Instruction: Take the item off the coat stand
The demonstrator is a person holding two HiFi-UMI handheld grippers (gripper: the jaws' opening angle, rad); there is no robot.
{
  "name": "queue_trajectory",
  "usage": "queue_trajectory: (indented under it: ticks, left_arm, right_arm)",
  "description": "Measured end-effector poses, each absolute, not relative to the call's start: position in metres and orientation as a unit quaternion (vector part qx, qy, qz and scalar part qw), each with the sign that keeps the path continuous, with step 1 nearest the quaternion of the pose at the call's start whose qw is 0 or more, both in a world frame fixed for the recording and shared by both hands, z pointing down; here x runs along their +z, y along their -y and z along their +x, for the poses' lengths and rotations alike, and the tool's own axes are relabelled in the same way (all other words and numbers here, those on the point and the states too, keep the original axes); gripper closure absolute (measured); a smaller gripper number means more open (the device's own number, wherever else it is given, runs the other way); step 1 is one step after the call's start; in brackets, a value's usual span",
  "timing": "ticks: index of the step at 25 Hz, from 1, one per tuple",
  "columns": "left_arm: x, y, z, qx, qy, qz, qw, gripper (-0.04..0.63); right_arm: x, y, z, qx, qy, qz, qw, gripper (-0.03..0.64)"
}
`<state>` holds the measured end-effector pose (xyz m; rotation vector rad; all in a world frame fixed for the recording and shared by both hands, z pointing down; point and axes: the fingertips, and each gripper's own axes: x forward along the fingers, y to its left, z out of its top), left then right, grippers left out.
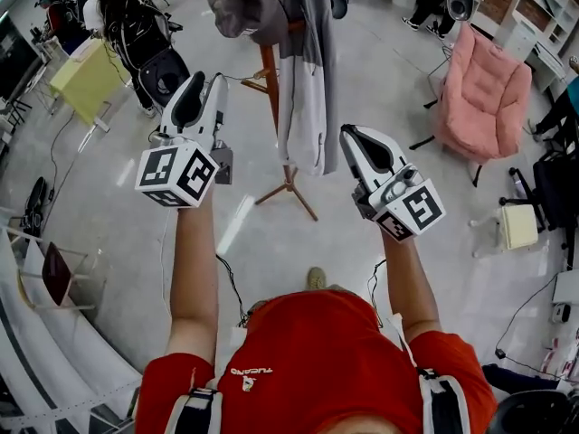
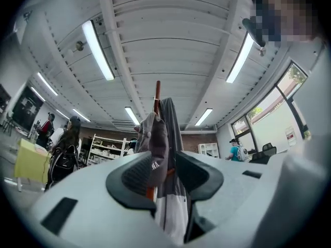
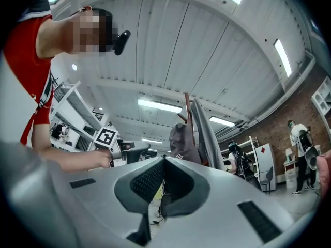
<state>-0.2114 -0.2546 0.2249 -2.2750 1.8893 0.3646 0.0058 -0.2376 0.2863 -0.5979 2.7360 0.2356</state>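
Observation:
A wooden coat stand (image 1: 270,75) rises ahead of me, with a grey cap (image 1: 237,3) near its top and a grey-and-white garment (image 1: 303,98) hanging beside it. My left gripper (image 1: 206,89) is raised short of the stand, its jaws open and empty. In the left gripper view the cap (image 2: 155,138) and garment (image 2: 171,119) show through the gap of the left gripper (image 2: 165,164), untouched by the pads. My right gripper (image 1: 353,138) is held up to the right of the stand, shut on nothing. In the right gripper view, the cap (image 3: 181,141) lies beyond the right gripper (image 3: 164,161).
The stand's tripod feet (image 1: 289,193) spread on the pale floor. A pink armchair (image 1: 488,93) sits at the right, with a small white stool (image 1: 517,227) nearer me. A yellow table (image 1: 86,80) and people with a black bag (image 1: 145,34) are at the back left. Cables run across the floor.

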Motion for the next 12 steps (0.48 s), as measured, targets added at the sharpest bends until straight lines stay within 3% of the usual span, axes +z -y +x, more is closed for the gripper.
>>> queue_trajectory:
  ticks: [12]
  left_arm:
    - [0.185,0.358,-0.242,0.104,-0.647,-0.750,0.089,0.399]
  right_arm:
    - [0.288,0.307,-0.005,0.078,-0.964,-0.200,0.153,0.592]
